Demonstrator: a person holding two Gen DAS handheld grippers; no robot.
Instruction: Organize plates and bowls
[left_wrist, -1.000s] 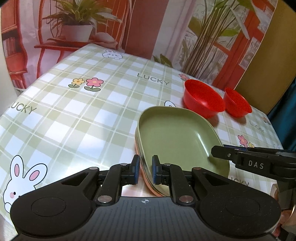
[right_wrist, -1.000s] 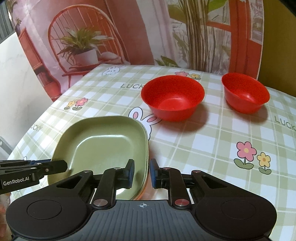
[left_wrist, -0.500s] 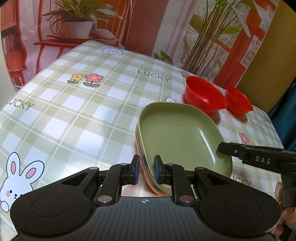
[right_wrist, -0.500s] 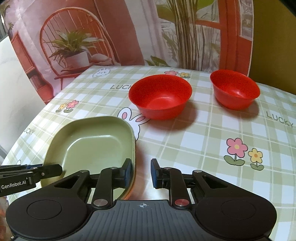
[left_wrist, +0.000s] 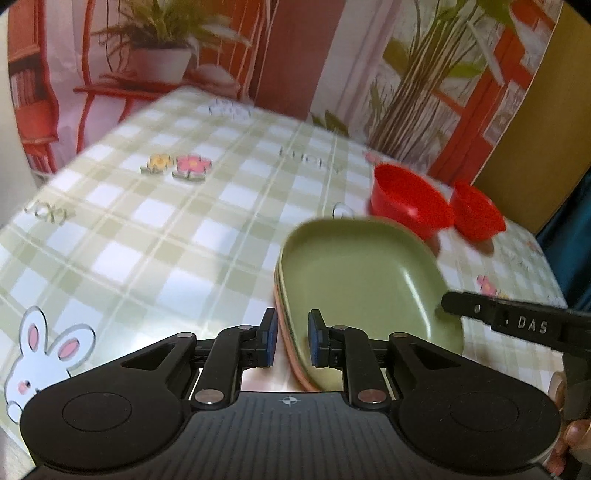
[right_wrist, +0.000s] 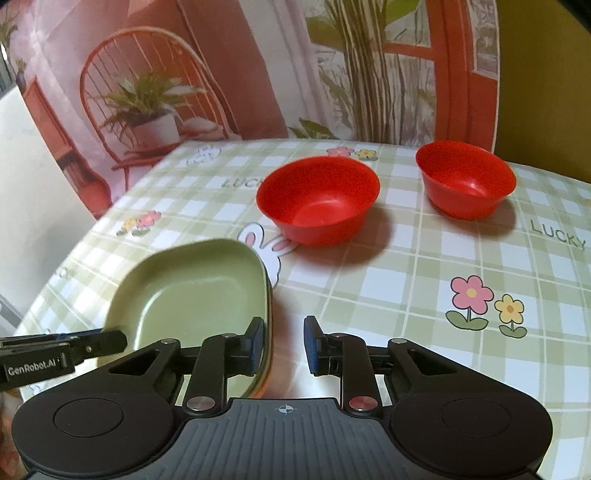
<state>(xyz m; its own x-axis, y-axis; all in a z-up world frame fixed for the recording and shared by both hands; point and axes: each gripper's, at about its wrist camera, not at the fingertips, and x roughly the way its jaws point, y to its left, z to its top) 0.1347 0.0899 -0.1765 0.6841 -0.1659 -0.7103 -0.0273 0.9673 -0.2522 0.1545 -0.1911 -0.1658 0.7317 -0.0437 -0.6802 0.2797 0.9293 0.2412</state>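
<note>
Our left gripper (left_wrist: 290, 341) has its blue pads (left_wrist: 268, 343) a little apart, and the near rim of the plates (left_wrist: 354, 273) sits in the gap between them. One pad is outside the rim and one is over the inside. We can see a thin space by each pad, so they do not squeeze the rim.

Our right gripper (right_wrist: 283, 343) is on the other side of the plates. Its fingers (right_wrist: 256, 343) are a little apart too. The left finger sits right by the plates' edge, and we cannot tell if it touches. The other finger is out over the tablecloth (right_wrist: 406, 295). The gap between them shows mostly cloth, and nothing is held.

The plates are a stack: a green plate on top, with thin pink and orange edges under it. The stack lies flat on the cloth.

Past the plates, on the far side, stands a big red bowl (right_wrist: 317, 199). It is near the stack but not touching. A small red bowl (right_wrist: 465, 179) stands further along from the plates, apart from the big one. Both are upright.

A bunny picture (right_wrist: 266, 243) peeks out between the plates and the big bowl.
</note>
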